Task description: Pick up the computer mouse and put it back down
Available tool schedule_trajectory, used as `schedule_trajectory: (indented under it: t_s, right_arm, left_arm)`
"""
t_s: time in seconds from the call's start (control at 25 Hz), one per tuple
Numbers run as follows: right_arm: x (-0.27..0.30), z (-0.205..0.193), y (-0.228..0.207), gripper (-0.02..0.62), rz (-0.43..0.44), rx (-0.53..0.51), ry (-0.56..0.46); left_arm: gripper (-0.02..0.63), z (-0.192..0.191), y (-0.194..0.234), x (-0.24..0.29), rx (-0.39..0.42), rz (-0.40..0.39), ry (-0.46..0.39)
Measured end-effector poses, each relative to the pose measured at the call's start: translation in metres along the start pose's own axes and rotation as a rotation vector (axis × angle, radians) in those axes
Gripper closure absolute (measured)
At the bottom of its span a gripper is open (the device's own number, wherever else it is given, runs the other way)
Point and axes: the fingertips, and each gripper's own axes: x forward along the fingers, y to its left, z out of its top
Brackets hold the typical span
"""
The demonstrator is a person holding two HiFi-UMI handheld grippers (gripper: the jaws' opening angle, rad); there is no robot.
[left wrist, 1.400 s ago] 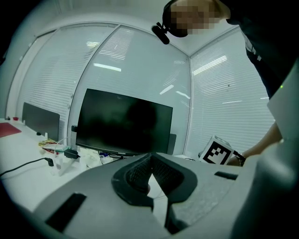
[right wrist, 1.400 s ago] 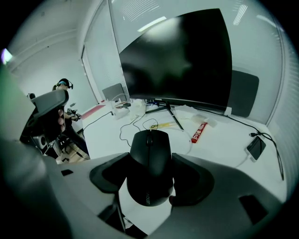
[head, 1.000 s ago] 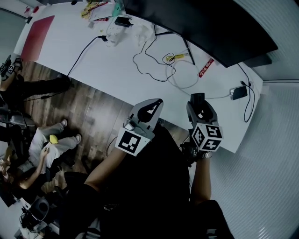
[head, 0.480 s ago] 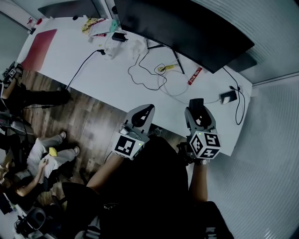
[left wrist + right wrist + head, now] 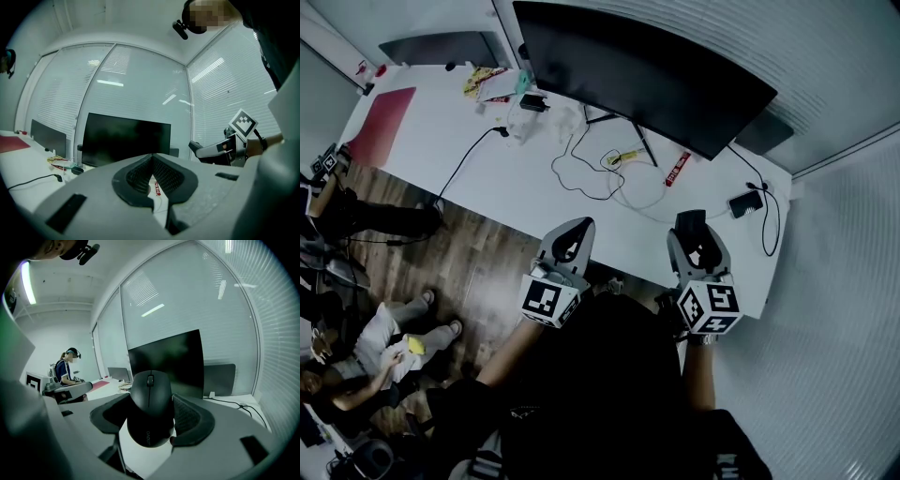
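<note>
White table [image 5: 487,164] bearing wide black monitor [image 5: 647,75]; blinds [image 5: 215,93] behind monitor. Matte black computer mouse [image 5: 149,394] clamped in right gripper [image 5: 151,420]; left gripper [image 5: 152,161] closed.

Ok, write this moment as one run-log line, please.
right gripper: jaws shut on computer mouse, over white desk | left gripper: jaws together, empty | task: put-down not yet done

mouse [image 5: 149,404] black | desk [image 5: 487,178] white | monitor [image 5: 647,75] black | mat [image 5: 380,136] red
</note>
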Motion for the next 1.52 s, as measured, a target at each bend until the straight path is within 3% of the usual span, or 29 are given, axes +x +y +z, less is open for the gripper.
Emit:
schedule_trajectory:
  t_s: [0.32, 0.88, 1.24, 1.52]
  right_arm:
    - [-0.020, 0.014, 0.010, 0.313, 0.024, -0.030, -0.043]
    - [-0.015, 0.009, -0.002, 0.313, 0.027, -0.020, -0.021]
    - [0.010, 0.008, -0.002, 0.313, 0.008, -0.009, 0.027]
    - [0.037, -0.006, -0.010, 0.313, -0.054, 0.027, 0.102]
  left_arm:
    - [0.600, 0.022, -0.010, -0.001, 0.018, 0.000, -0.051]
    - [0.600, 0.014, -0.012, 0.009, 0.000, -0.004, -0.047]
    - [0.600, 0.015, -0.001, 0.023, 0.013, -0.061, -0.003]
    - [0.600, 0.009, 0.009, 0.039, 0.021, -0.135, 0.038]
